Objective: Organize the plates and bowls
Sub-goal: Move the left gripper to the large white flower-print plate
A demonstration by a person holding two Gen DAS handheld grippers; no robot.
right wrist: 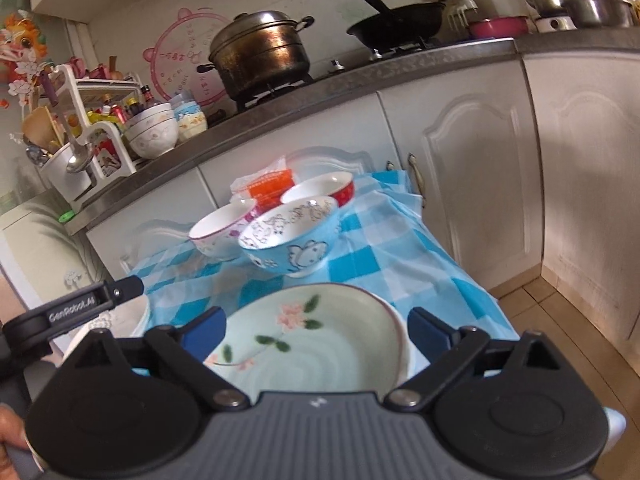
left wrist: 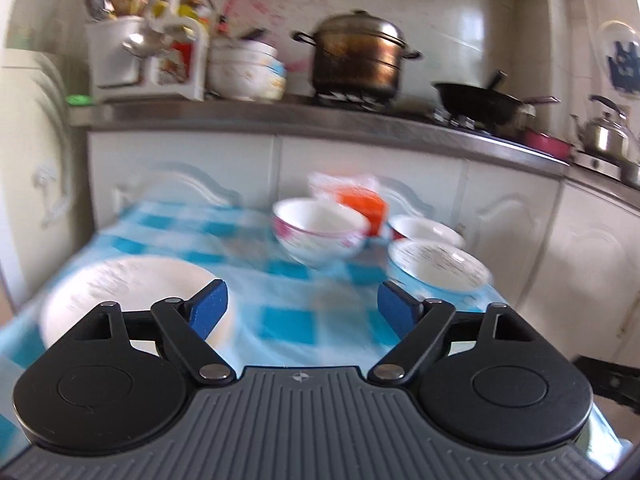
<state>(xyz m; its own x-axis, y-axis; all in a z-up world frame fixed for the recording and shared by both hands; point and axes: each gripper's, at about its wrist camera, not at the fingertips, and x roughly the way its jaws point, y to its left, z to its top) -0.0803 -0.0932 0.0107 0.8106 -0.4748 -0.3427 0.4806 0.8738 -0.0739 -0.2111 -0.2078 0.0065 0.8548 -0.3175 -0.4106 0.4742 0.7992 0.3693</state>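
We see the left gripper with its black linkage arms splayed and its blue-padded fingers spread wide, nothing between them. The right gripper likewise stands with blue pads far apart, gripping nothing. In the right wrist view, the left gripper enters at the left edge, and a hand shows at the lower left corner.

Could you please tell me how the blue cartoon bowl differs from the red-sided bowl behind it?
The blue cartoon bowl has light blue sides with white figures and a patterned inside; the red-sided bowl has red sides and a plain white inside. The blue one stands nearer the green floral plate. Both sit upright and empty on the checked tablecloth.
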